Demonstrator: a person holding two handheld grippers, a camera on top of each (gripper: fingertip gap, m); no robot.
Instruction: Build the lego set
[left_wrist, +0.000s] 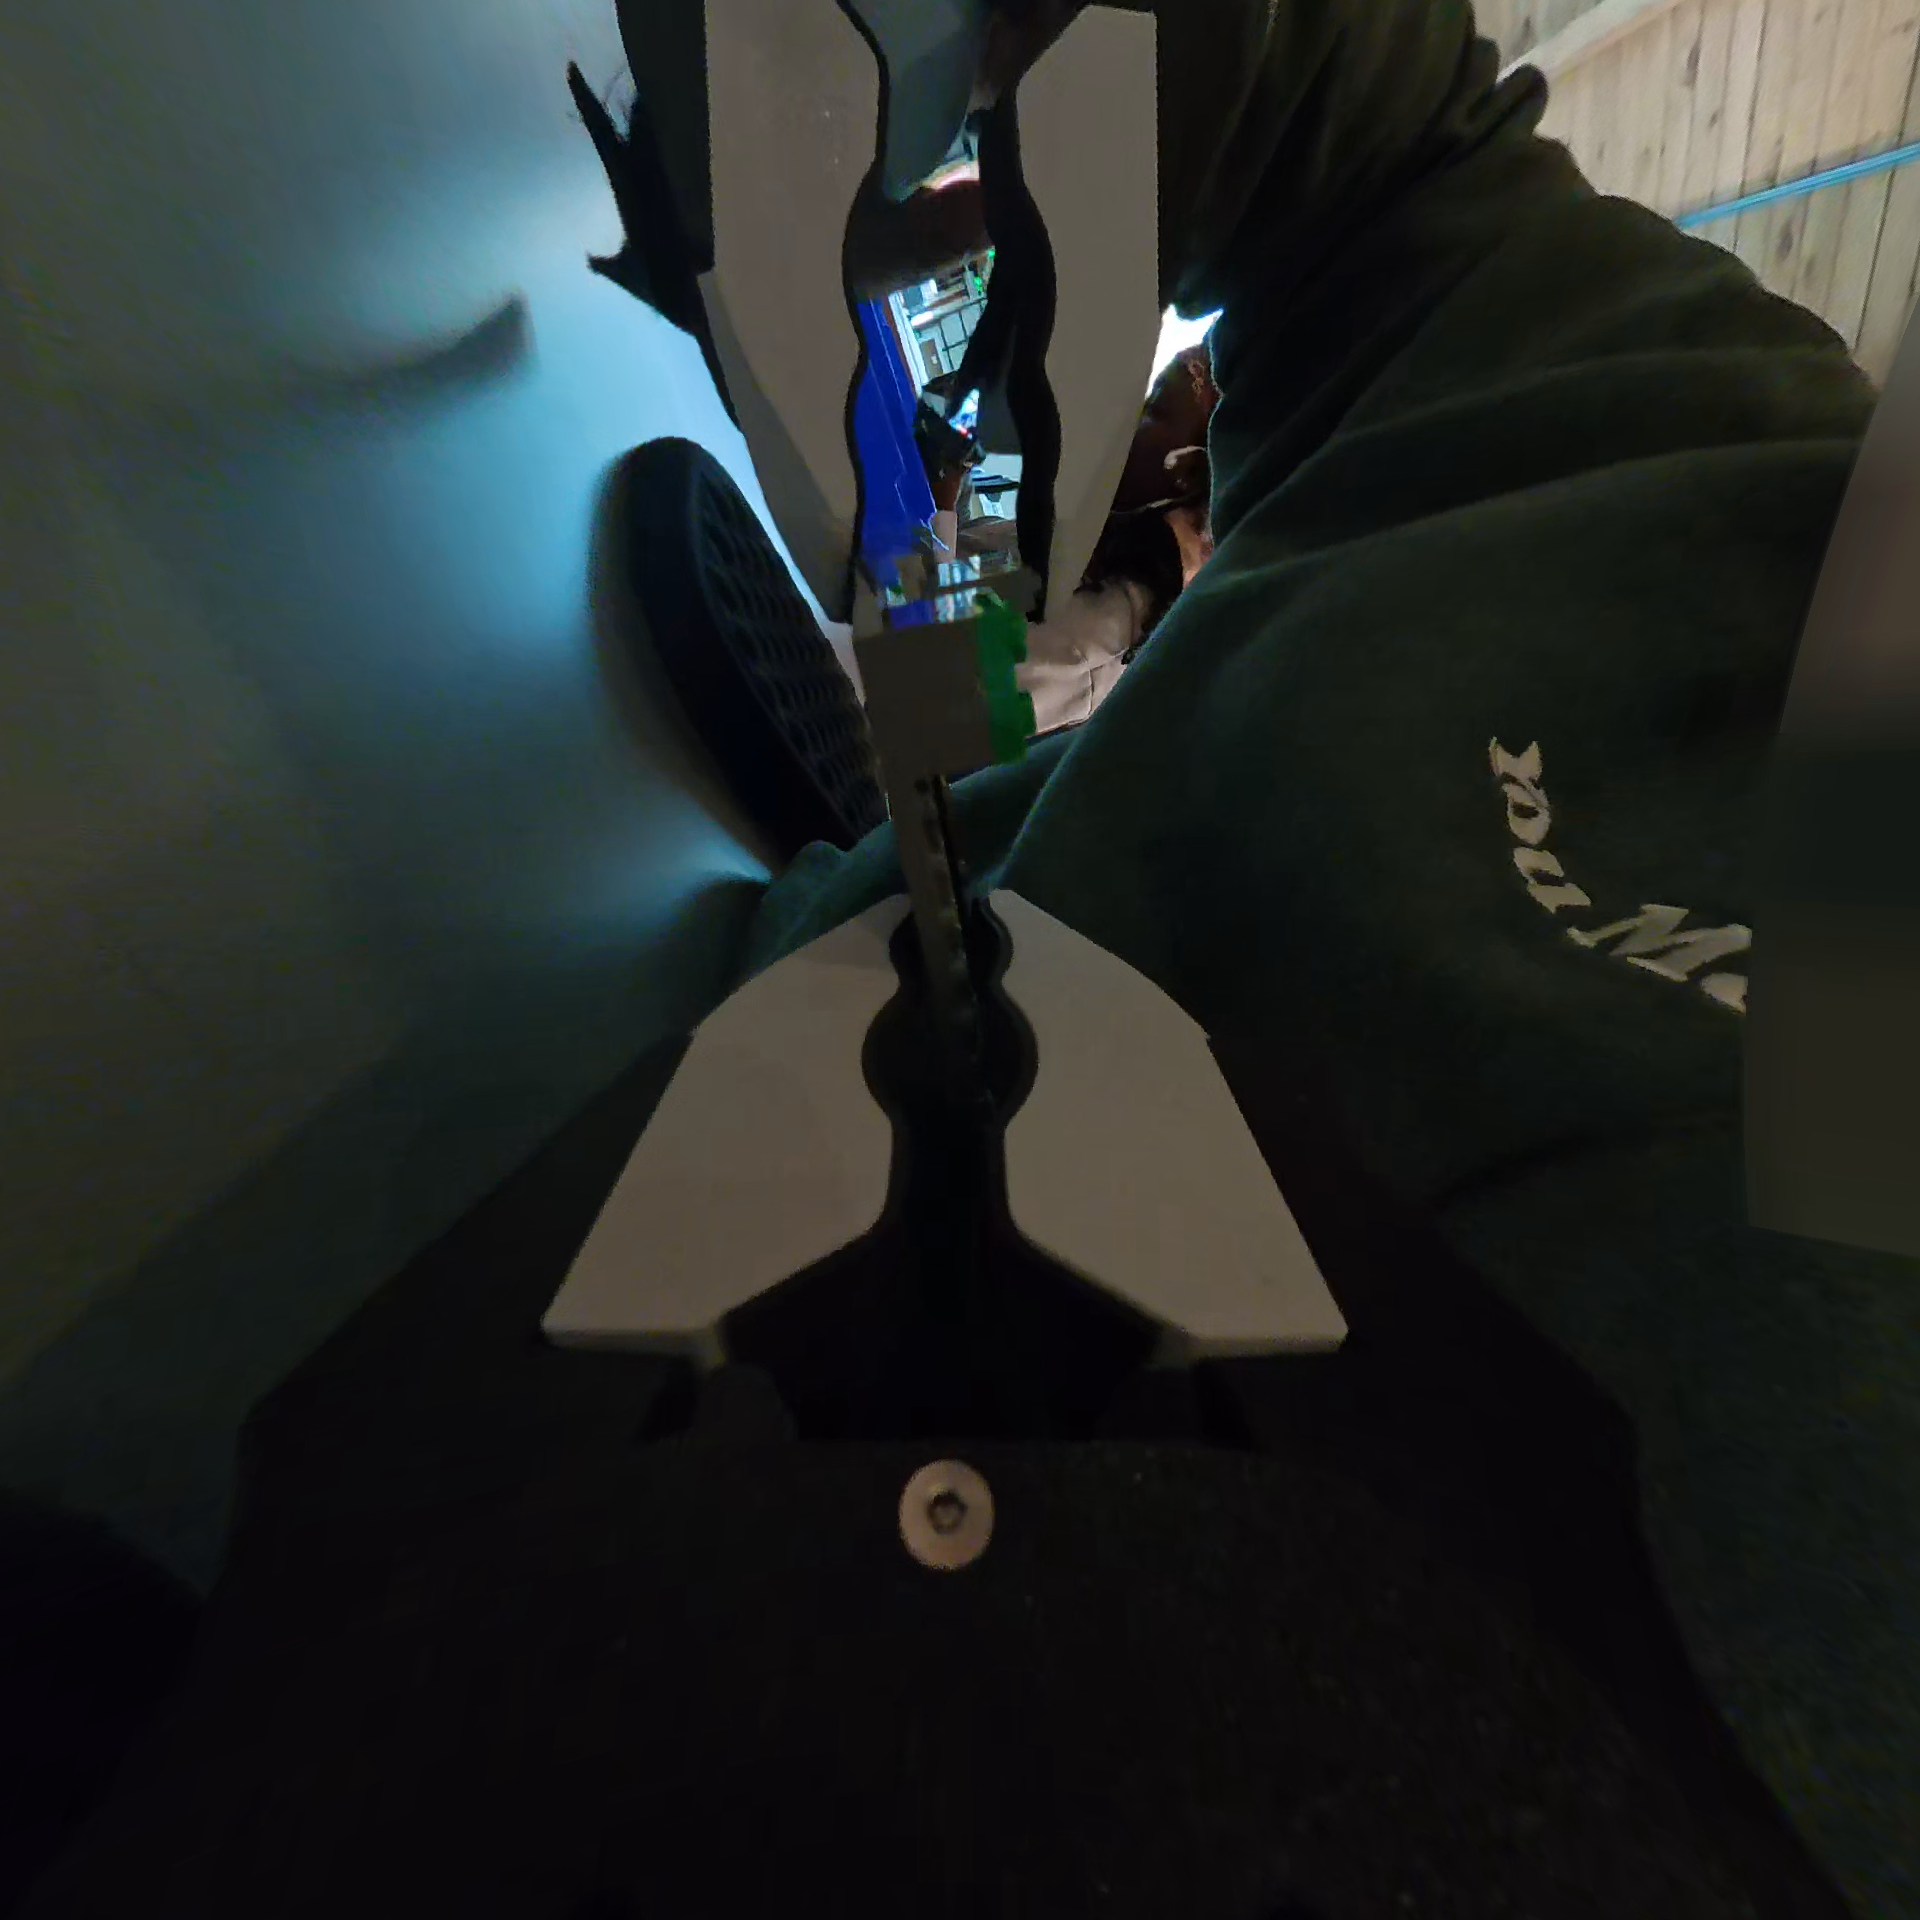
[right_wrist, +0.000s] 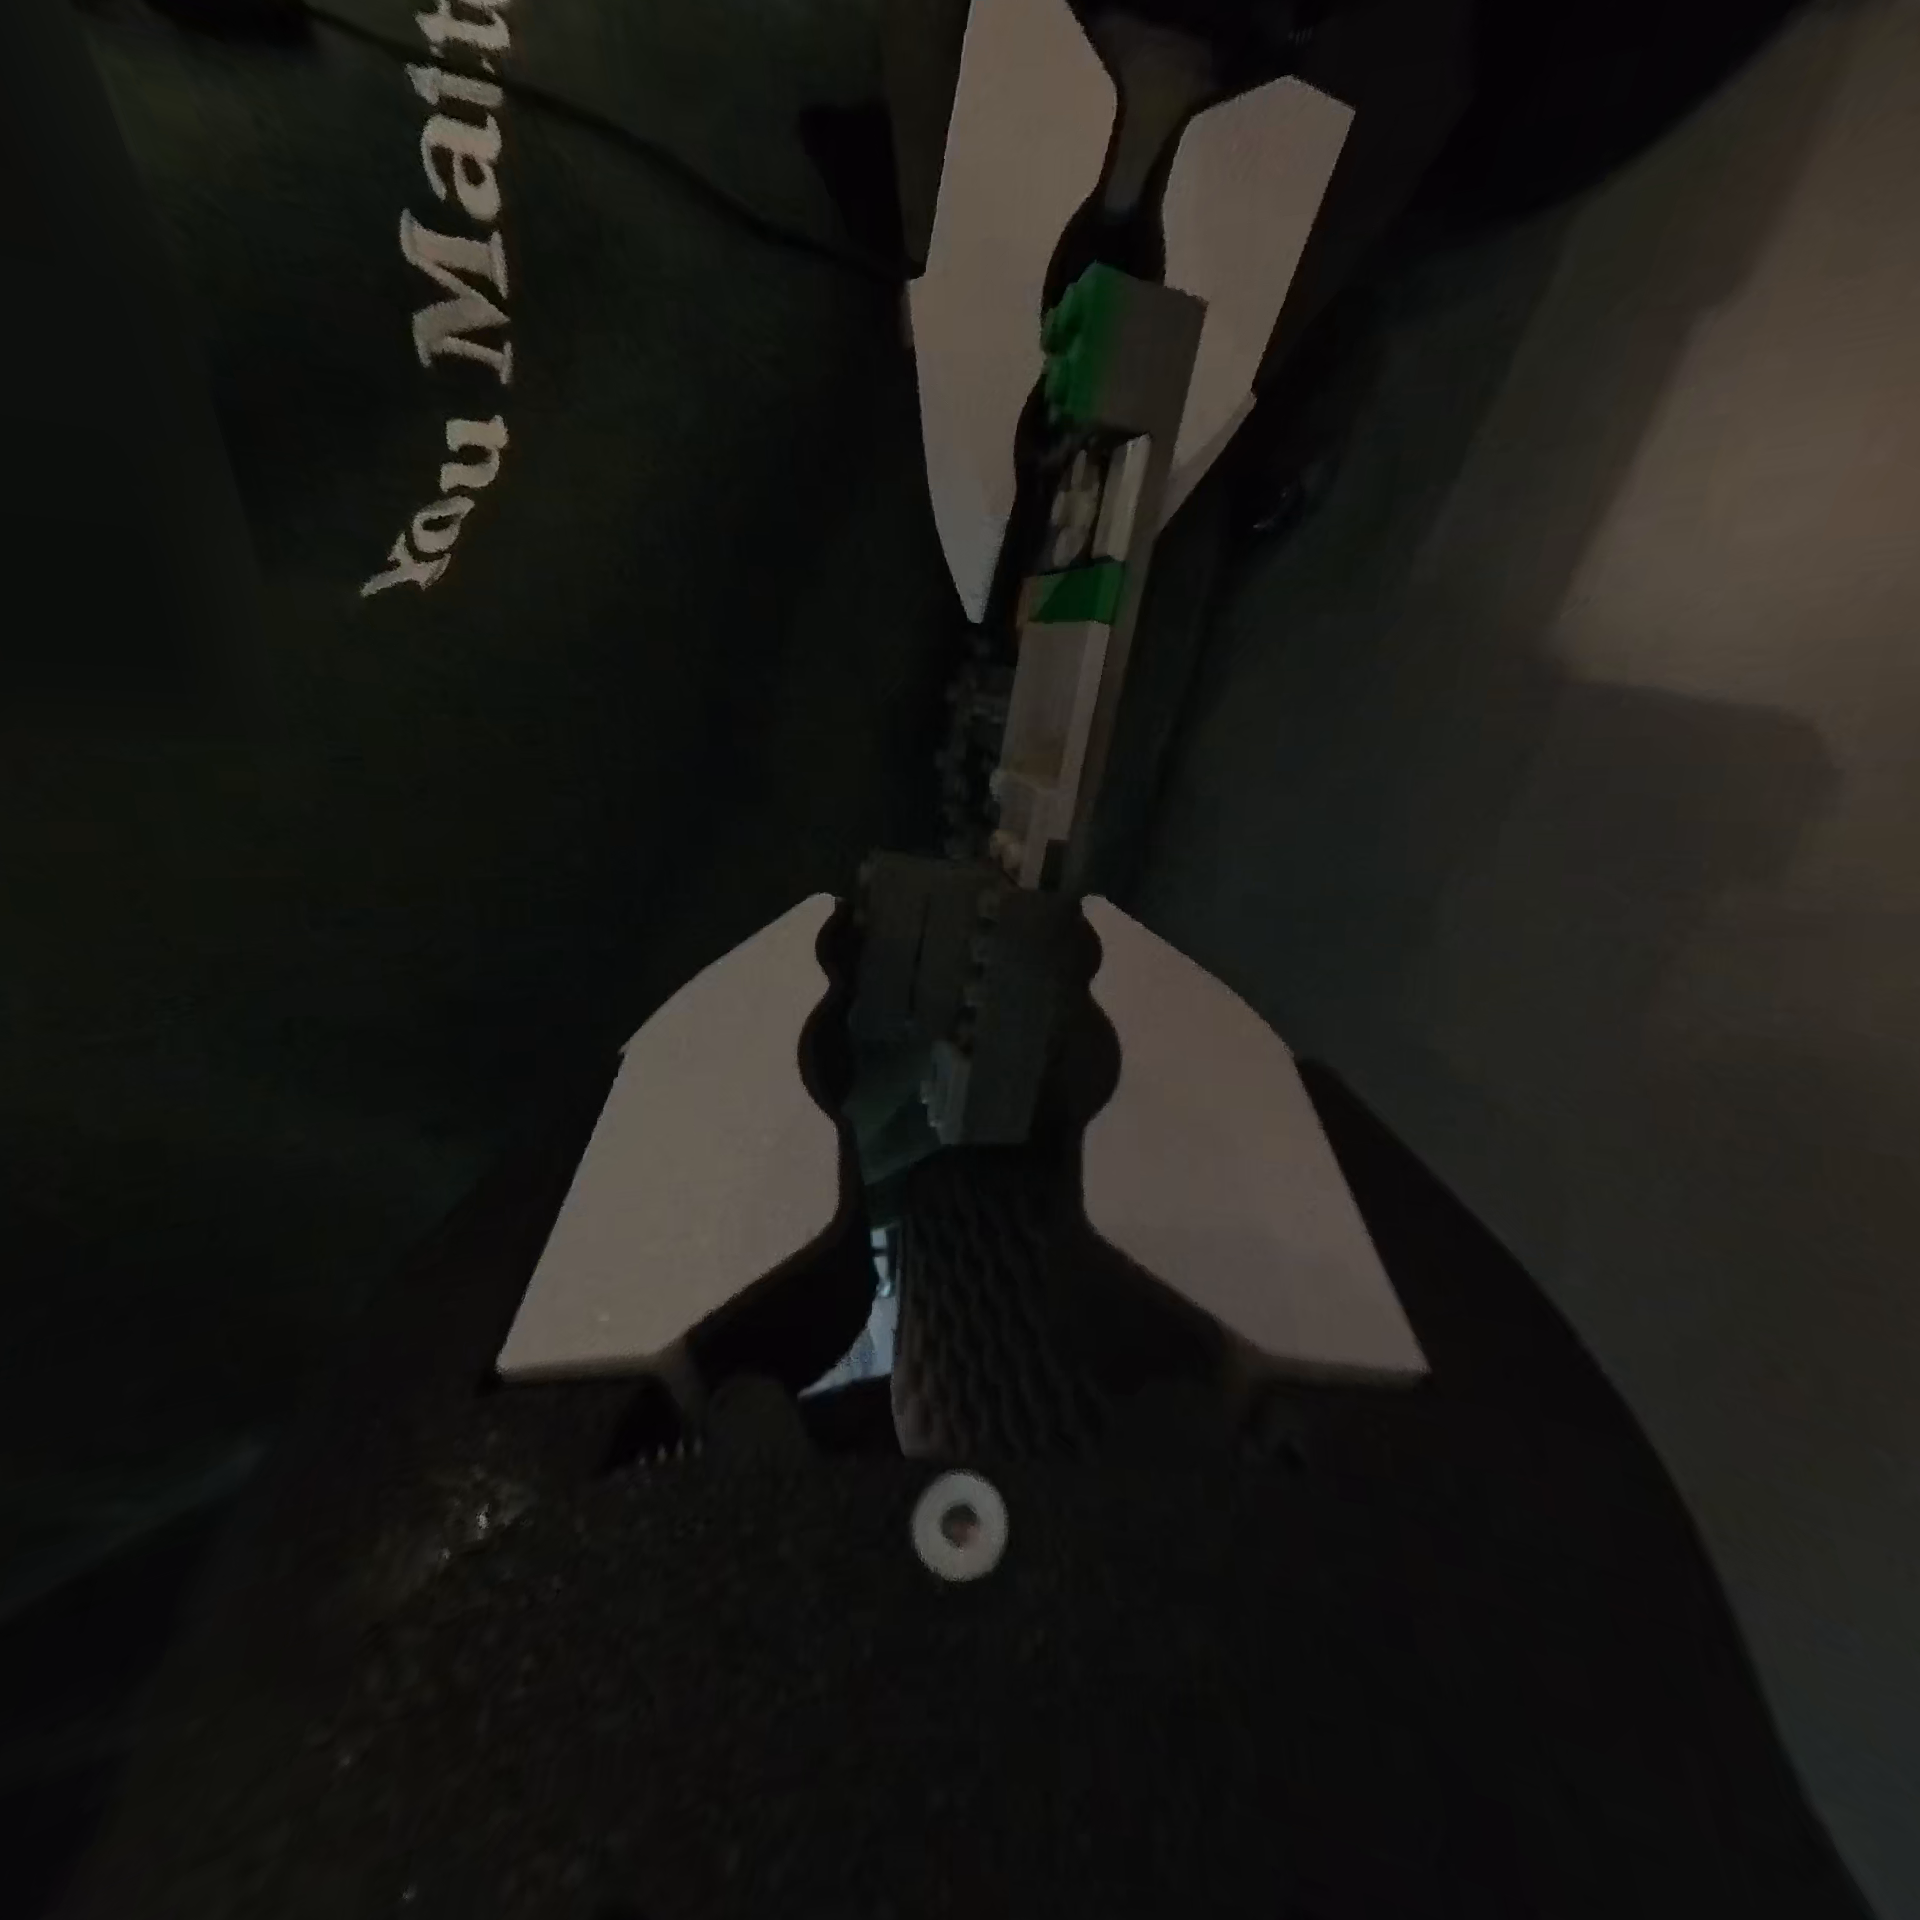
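Between the two facing grippers hangs the lego assembly (left_wrist: 951, 696) — a grey block with green pieces along one side on a thin dark plate. From below, the left gripper (left_wrist: 948, 935) is closed tight on that plate's lower end. From above, the right gripper (left_wrist: 951, 582) pinches the assembly's top; in its own view its fingers (right_wrist: 748, 1122) clamp the dark end, slightly parted around it. A person's dark green sweatshirt (left_wrist: 1455, 644) sits just behind.
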